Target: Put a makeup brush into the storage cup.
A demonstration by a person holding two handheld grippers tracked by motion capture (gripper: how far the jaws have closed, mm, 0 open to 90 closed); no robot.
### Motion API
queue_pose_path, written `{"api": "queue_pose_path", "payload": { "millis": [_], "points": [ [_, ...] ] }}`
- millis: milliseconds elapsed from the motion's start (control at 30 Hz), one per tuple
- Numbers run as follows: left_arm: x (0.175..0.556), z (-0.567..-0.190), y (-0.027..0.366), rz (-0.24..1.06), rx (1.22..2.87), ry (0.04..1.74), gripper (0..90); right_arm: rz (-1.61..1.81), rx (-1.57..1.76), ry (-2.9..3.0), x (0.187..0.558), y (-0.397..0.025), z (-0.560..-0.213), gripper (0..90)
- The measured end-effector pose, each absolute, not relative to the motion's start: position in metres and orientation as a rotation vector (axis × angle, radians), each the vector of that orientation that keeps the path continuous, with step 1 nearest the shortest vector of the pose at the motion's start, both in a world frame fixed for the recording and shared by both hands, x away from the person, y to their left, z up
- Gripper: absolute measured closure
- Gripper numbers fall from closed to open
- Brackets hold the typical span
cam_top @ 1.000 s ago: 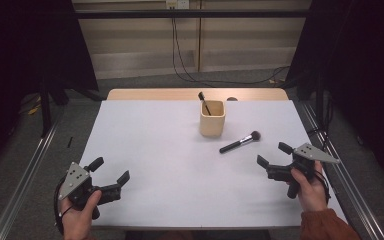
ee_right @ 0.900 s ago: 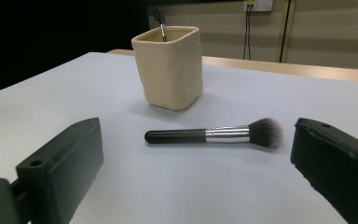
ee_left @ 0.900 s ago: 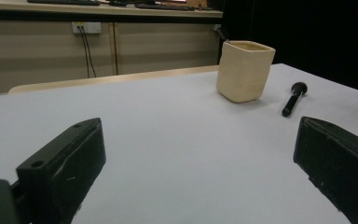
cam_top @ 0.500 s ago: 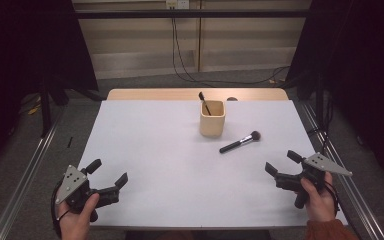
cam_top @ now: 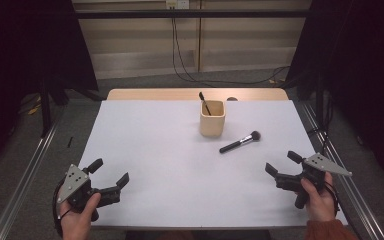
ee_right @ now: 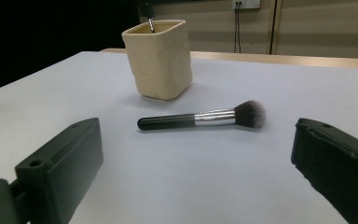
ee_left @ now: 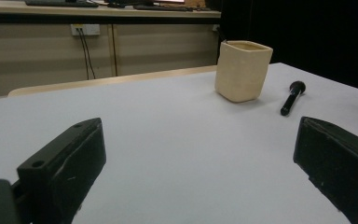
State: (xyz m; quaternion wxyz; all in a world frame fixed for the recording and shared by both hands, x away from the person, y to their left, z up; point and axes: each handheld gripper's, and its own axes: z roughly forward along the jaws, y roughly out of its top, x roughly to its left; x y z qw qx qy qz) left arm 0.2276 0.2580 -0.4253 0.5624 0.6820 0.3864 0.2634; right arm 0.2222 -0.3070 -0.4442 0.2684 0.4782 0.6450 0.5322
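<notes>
A cream square cup (cam_top: 212,118) (ee_left: 241,70) (ee_right: 159,58) stands at the back middle of the white table (cam_top: 170,150), with a thin dark-handled tool (cam_top: 204,103) leaning inside it. A makeup brush (cam_top: 239,142) (ee_right: 203,118) (ee_left: 292,96) with a black handle, silver ferrule and dark bristles lies flat just right of the cup. My left gripper (cam_top: 111,173) (ee_left: 198,172) is held open over the front left corner, empty. My right gripper (cam_top: 283,163) (ee_right: 196,172) is open at the front right edge, empty, its jaws pointing toward the brush.
A wooden strip (cam_top: 195,94) runs along the table's far edge. Metal rails (cam_top: 27,172) flank the table on both sides. Cables (cam_top: 180,60) hang down the back wall. Dark curtains (cam_top: 25,45) stand at the left and right.
My right gripper has drawn back toward the front edge and slightly rightward. My left gripper has stayed near the front left corner, shifting only a little.
</notes>
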Motion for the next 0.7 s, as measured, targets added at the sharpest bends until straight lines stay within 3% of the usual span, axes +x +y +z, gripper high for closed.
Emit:
{"api": "queue_pose_path", "payload": {
  "millis": [700],
  "points": [
    [0.232,-0.425,0.255,0.624,1.624,0.902,2.3,1.425,1.223,1.792,0.241,-0.298,-0.437,1.5]
  ]
}}
